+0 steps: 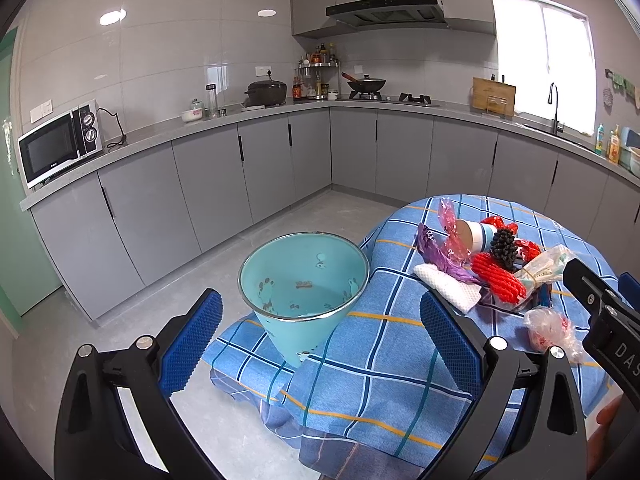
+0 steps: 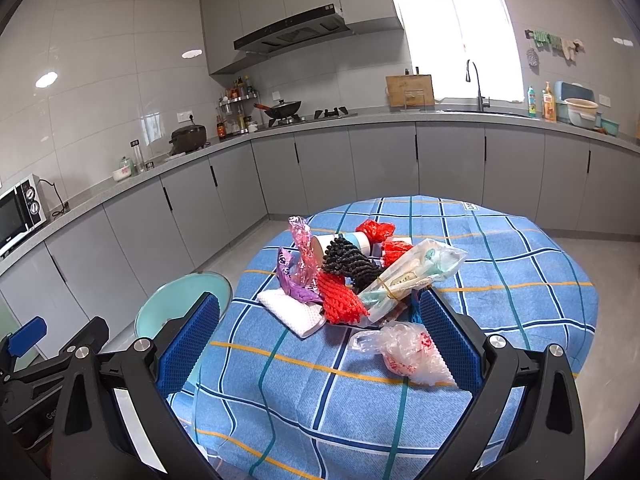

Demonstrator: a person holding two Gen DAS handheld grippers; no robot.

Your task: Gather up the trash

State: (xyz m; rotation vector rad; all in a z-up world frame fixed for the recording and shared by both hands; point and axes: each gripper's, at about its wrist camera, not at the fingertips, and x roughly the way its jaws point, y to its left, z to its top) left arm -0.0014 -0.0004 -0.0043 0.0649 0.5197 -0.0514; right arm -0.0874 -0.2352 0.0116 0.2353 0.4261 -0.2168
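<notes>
While both jaws are held spread and empty, the trash (image 2: 352,280) is seen piled on the table (image 2: 520,280), at twelve o'clock of the right gripper (image 2: 320,344); the bin (image 1: 304,276) stands at twelve o'clock of the left gripper (image 1: 320,344).

A round bench (image 2: 520,280) under a blue checked cloth (image 2: 320,400) carries a heap of trash (image 2: 352,276): red foam netting (image 2: 340,300), a white pad (image 2: 294,310), a purple wrapper (image 2: 290,276), and a crumpled clear bag (image 2: 408,350) just beside the heap.

Bin (image 2: 160,312) half hidden (behind right claw (image 2: 320,344))
</notes>
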